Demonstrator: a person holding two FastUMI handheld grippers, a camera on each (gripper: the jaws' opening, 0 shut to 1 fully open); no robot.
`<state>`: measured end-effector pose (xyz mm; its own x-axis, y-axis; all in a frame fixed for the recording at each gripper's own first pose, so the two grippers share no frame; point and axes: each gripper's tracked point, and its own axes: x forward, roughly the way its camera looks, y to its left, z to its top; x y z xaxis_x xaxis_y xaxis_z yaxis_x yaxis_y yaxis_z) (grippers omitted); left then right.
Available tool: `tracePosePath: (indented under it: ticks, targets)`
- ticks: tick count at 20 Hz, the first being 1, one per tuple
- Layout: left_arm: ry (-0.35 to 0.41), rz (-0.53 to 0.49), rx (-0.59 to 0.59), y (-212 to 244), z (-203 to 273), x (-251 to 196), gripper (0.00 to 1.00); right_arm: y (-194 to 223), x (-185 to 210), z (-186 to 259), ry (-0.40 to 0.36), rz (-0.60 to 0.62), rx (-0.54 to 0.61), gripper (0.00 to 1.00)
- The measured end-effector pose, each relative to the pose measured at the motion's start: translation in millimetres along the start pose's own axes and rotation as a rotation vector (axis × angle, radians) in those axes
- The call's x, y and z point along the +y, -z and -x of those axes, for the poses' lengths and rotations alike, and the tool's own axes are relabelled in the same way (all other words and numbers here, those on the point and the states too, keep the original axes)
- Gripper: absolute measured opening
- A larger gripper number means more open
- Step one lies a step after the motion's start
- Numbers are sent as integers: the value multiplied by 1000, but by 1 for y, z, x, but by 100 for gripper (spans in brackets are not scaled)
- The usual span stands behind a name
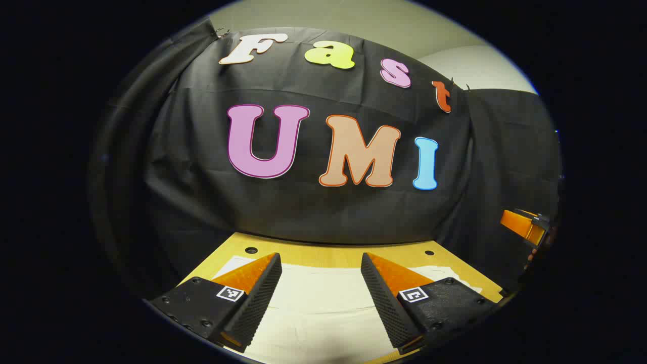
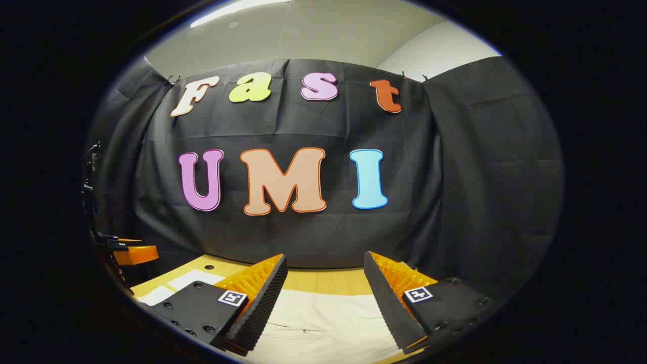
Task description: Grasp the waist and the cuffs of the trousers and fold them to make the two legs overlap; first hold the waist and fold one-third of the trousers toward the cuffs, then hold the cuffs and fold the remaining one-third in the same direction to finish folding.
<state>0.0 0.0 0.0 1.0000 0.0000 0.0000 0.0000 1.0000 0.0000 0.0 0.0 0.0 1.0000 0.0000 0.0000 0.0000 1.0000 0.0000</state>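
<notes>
Cream-white trousers (image 1: pixel 318 298) lie flat on a wooden table (image 1: pixel 313 253), spread below both grippers. In the left gripper view my left gripper (image 1: pixel 321 260) hovers over the cloth with its jaws wide apart and nothing between them. The right gripper view shows the same pale trousers (image 2: pixel 323 316) under my right gripper (image 2: pixel 326 260), which is also open and holds nothing. At the right edge of the left gripper view the other gripper (image 1: pixel 525 227) shows in part. The other gripper (image 2: pixel 129 250) also appears at the left edge of the right gripper view.
The table's far edge (image 2: pixel 323 278) meets the black cloth wall close behind the trousers. Small dark holes (image 1: pixel 251 250) mark the tabletop near its back edge. A white sheet (image 2: pixel 187 280) lies on the table at the left in the right gripper view.
</notes>
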Motion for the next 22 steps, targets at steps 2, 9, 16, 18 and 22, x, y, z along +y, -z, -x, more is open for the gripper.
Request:
tracePosePath:
  ticks: [2, 9, 16, 18, 22]
  targets:
    - [-3, 2, 8, 4, 3, 0, 95, 0, 0, 0, -1, -2, 2, 94]
    - [-13, 2, 25, 7, 1, 1, 95, 2, 1, -2, -9, 1, 5, 100]
    - [-24, 3, 54, 16, 3, 8, 95, 8, 0, -3, -8, 9, 19, 97]
    - [-8, -16, 60, 19, 2, 9, 95, 10, 0, -2, -6, 12, 26, 97]
    - [78, -35, 108, 35, -4, 4, 95, 18, 1, -3, -6, 12, 49, 97]
